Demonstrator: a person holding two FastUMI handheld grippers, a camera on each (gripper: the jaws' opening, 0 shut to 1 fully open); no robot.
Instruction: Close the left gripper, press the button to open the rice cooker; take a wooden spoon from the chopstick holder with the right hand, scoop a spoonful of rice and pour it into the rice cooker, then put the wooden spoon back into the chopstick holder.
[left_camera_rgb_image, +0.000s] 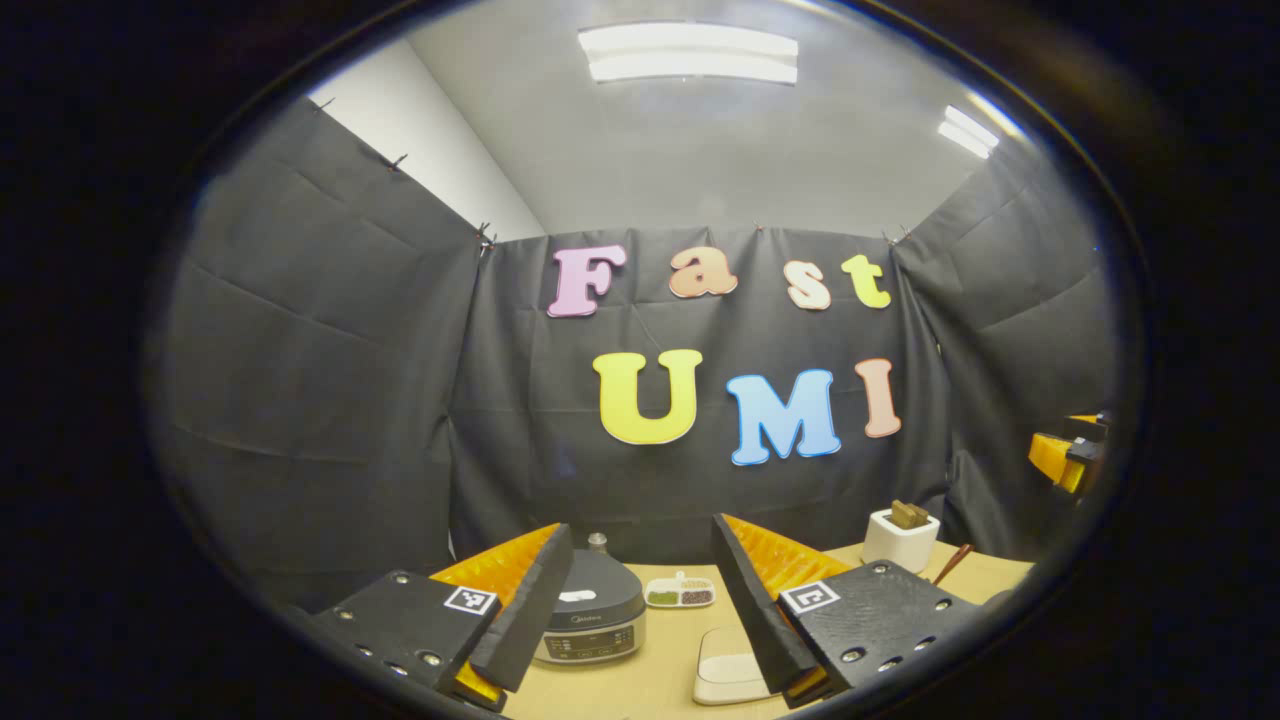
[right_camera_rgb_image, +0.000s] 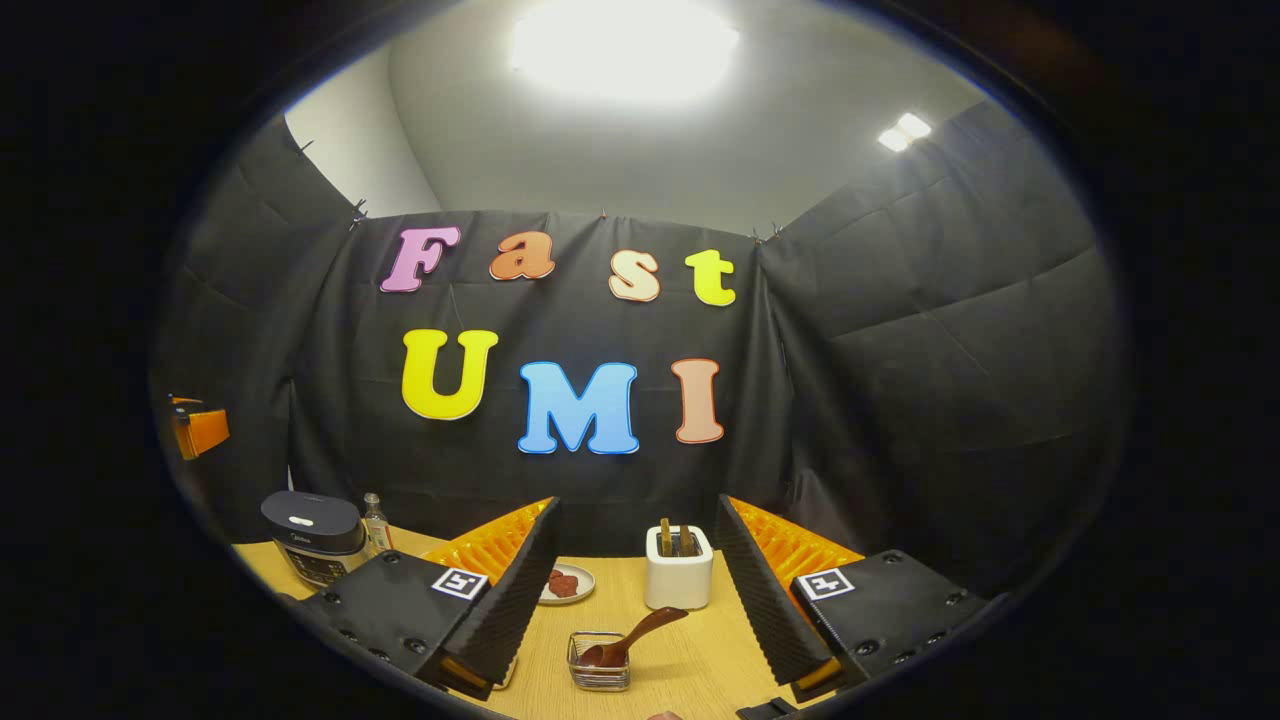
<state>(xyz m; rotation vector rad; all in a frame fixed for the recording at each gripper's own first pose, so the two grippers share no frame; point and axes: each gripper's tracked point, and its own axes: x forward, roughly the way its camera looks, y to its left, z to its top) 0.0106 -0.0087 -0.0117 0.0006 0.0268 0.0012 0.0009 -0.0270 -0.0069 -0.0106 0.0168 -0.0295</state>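
My left gripper (left_camera_rgb_image: 640, 625) hangs above the near edge of the wooden table (left_camera_rgb_image: 660, 680), its fingers spread wide with nothing between them. The rice cooker (left_camera_rgb_image: 590, 620) sits on the table just inside my left finger, lid down, and a small bottle top (left_camera_rgb_image: 597, 542) shows behind it. A divided dish of grains (left_camera_rgb_image: 681, 592) lies past the cooker, and a pale flat tray (left_camera_rgb_image: 725, 680) rests close under my right finger. The white chopstick holder (left_camera_rgb_image: 900, 540) stands far to the right, wooden handles poking out of it.

My right gripper (right_camera_rgb_image: 640, 610) is likewise wide and empty, aimed at the chopstick holder (right_camera_rgb_image: 679, 580), which stands upright between its fingers. In front of the holder, a wooden spoon (right_camera_rgb_image: 630, 640) leans out of a small glass bowl (right_camera_rgb_image: 598, 665). A plate with red pieces (right_camera_rgb_image: 566, 584) lies beside my left finger; the rice cooker (right_camera_rgb_image: 312, 540) and a bottle (right_camera_rgb_image: 375, 525) stand well off to the left.
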